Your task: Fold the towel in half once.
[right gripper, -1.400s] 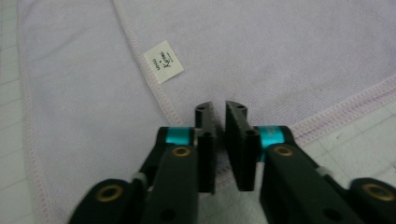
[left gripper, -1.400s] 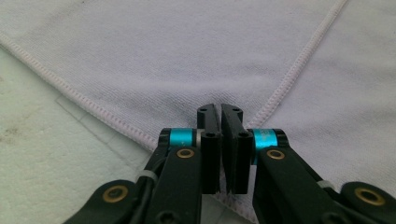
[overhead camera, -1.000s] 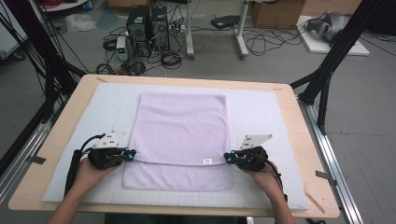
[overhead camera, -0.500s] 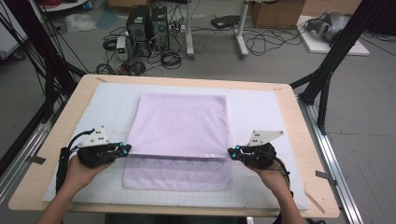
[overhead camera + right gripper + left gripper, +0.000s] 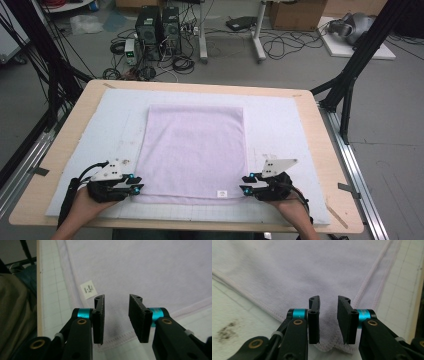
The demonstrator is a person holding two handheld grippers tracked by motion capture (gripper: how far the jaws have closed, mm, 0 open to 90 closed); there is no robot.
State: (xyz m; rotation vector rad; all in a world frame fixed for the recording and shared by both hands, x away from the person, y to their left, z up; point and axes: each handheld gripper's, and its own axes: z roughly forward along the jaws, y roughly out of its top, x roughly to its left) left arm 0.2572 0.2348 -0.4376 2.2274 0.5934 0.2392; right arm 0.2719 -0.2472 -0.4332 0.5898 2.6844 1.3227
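A pale lilac towel (image 5: pixel 194 150) lies spread flat on a white gridded mat (image 5: pixel 295 130) covering the wooden worktop (image 5: pixel 75 120). A person's hands come in from the near edge, each holding a claw at one of the towel's near corners. The left claw (image 5: pixel 138 188) sits at the near left corner; its jaws have just been opening and now stand partly apart, with the corner's hem lying between them on the mat — the pads do not press it. The right claw (image 5: pixel 243 189) sits at the near right corner, beside a small white label (image 5: pixel 219 193); its jaws have likewise just been opening and stand partly apart over the hem — nothing gripped.
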